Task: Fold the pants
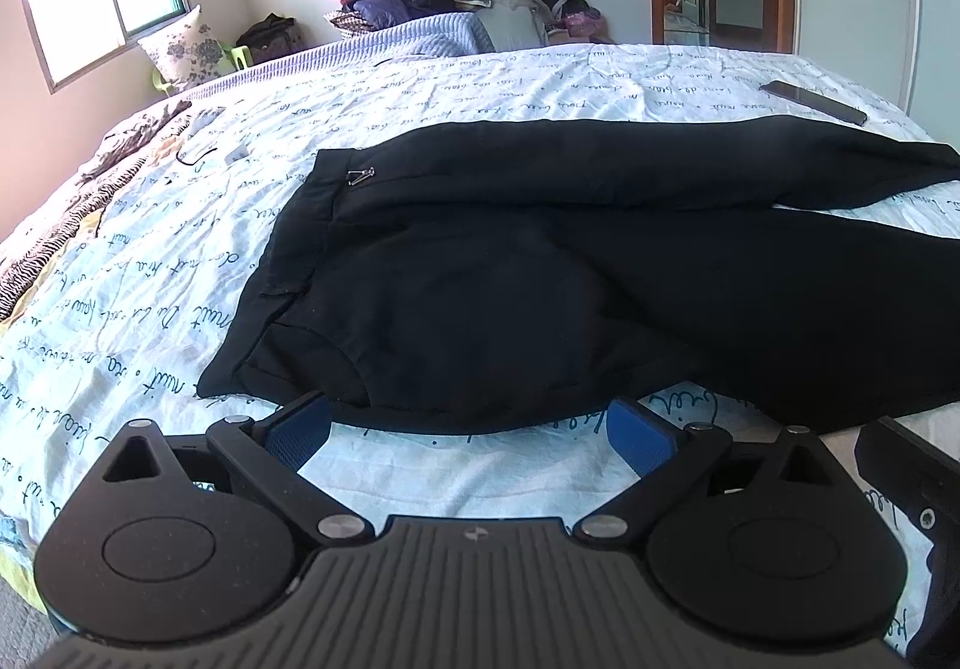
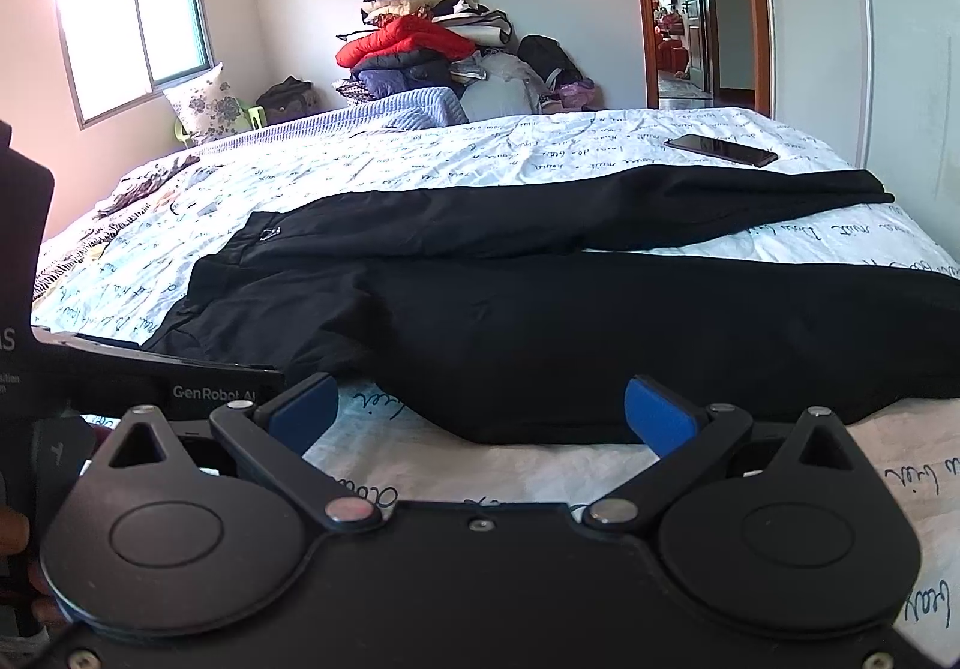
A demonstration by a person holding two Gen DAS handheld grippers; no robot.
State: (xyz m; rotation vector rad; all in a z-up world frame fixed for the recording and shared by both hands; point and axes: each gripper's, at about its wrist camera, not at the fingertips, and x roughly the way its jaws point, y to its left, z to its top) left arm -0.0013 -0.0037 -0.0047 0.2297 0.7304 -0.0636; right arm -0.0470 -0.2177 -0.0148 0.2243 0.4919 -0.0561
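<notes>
Pants [image 1: 540, 273], black, lie flat on the bed [image 1: 150, 309] close to its near edge, waistband toward the left edge and both legs running off toward the right edge; the two legs part into a narrow V with printed sheet showing between them. Nearest of all, the left gripper [image 1: 468, 429] hovers at the near edge with its blue-padded fingers spread wide and nothing between them, just short of the hip area by the waistband. The right gripper [image 2: 480, 417] is likewise spread wide and empty, its pads just short of the near leg's hem-side fold. A small metal zipper pull [image 1: 360, 177] glints near the waistband's far end. Beyond the far leg, a dark phone [image 2: 720, 150] rests toward the far right corner. Past the far edge, a pile of clothes [image 2: 414, 45] stacks against the wall.
</notes>
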